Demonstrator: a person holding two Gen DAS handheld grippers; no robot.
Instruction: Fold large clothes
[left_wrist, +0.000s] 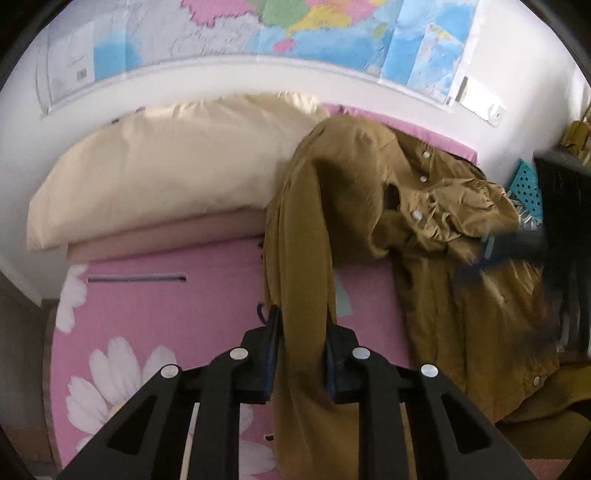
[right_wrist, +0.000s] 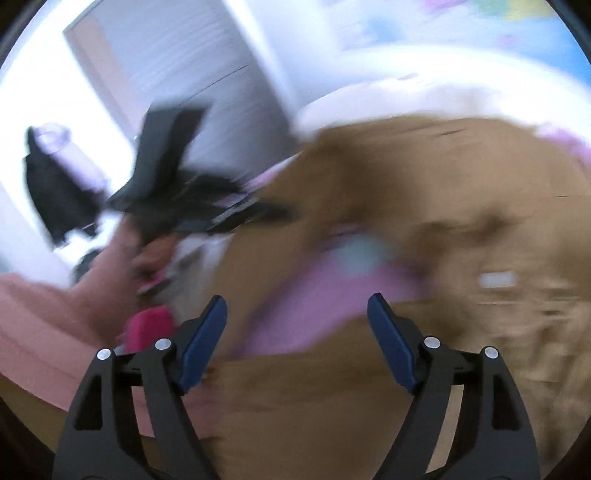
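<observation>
An olive-brown jacket with white snap buttons lies crumpled on the pink floral bed sheet, toward the right. One long sleeve stretches from it down to my left gripper, which is shut on the sleeve with a blue pad on each side. The right wrist view is heavily blurred. In it my right gripper stands wide open above the jacket, with nothing between its fingers. In the left wrist view the right gripper is a dark blur over the jacket's right side.
A cream pillow lies at the head of the bed against a white wall with a map. A teal perforated basket and dark furniture stand at the right. A hand holds the other gripper at the left.
</observation>
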